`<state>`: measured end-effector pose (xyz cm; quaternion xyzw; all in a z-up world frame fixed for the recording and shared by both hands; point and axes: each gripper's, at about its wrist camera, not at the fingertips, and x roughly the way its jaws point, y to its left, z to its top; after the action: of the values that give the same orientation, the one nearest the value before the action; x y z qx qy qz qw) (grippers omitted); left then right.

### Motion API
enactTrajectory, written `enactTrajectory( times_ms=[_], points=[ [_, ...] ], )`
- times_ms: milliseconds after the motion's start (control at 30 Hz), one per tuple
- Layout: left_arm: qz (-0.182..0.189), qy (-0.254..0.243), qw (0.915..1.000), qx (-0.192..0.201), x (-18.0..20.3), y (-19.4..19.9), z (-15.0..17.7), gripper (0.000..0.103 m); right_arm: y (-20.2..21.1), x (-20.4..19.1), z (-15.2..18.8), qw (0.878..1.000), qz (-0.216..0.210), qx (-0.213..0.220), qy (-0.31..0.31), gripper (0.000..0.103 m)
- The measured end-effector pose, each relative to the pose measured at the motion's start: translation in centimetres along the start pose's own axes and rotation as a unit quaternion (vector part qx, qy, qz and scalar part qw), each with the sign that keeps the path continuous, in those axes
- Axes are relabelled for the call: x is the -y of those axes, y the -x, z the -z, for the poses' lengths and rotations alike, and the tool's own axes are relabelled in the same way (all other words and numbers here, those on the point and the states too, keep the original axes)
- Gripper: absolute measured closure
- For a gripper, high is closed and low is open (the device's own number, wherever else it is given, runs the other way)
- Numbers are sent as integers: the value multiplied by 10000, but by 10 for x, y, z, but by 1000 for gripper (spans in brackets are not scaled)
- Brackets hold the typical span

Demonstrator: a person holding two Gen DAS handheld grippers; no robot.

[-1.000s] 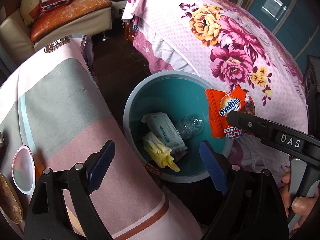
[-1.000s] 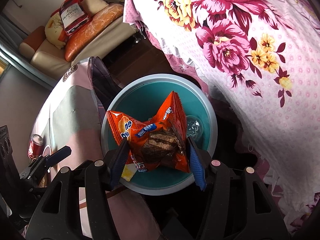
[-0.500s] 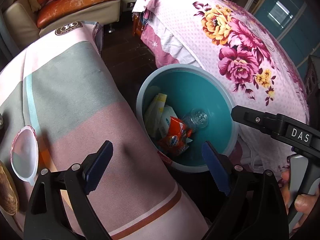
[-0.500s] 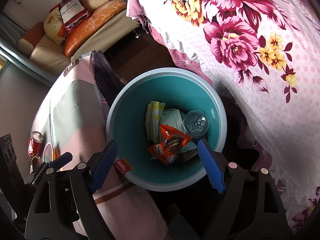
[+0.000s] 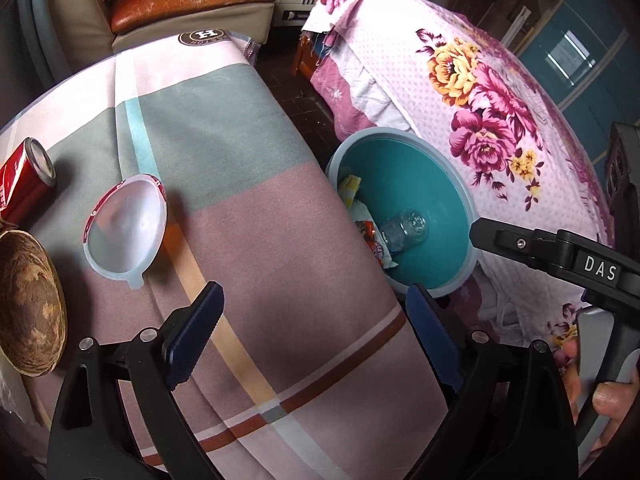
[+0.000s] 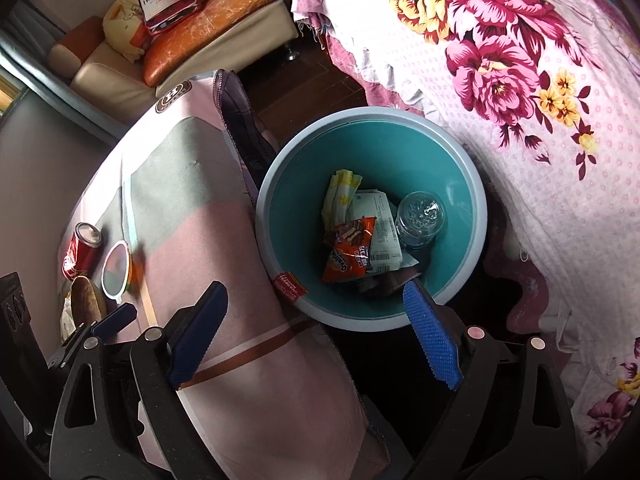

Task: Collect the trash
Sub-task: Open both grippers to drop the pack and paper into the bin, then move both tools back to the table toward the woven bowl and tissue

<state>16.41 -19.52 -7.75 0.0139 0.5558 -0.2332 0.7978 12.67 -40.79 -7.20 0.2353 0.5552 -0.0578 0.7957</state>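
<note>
We hold the right gripper (image 6: 316, 336) over the near rim of the teal bin (image 6: 280, 184), which stands on the floor between the cloth-covered table (image 5: 240, 216) and the flowered bedspread (image 6: 520, 80), close enough to the table edge that wrappers can go straight in. Its jaws have just been opening and now stand wide apart with nothing between them; the orange Ovaltine wrapper (image 6: 350, 254) lies at the bottom of the bin on a white packet (image 6: 384, 236), beside a clear plastic bottle (image 6: 420, 216) and a yellow-white wrapper (image 6: 340, 192), so we judge that piece delivered. Our left gripper (image 5: 316, 332) hangs over the table with its fingers equally far apart and empty, pointed toward what is not yet collected: a red drink can (image 5: 24, 184) standing near the table's far left, a clear plastic lid (image 5: 124, 228) tilted just beside it, and a brown woven bowl (image 5: 28, 304) at the left edge. We judge the can and lid the likely next trash; whether the bowl counts, we cannot tell.
</note>
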Motion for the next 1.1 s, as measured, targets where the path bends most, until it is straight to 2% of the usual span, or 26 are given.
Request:
enactTrajectory(
  times_ms=[367,600,733,967,1100],
  points=[
    [-335,528,9974,357,-78,55,36,10,1,-84,28,9974,-245,-138,664,18],
    [-648,909,9914,688,-137,95,58,10,-8,-141,47,9927,-387,-340,1095,18],
    [-944,1053,9863,845,-172,112,72,10,-15,-168,56,9890,-470,-469,1318,18],
    [-1317,1267,9800,792,-222,119,93,9,-35,-213,69,9820,-650,-628,1658,18],
    [-1231,1356,9807,686,-239,113,100,9,-47,-235,75,9780,-727,-677,1833,18]
  ],
)
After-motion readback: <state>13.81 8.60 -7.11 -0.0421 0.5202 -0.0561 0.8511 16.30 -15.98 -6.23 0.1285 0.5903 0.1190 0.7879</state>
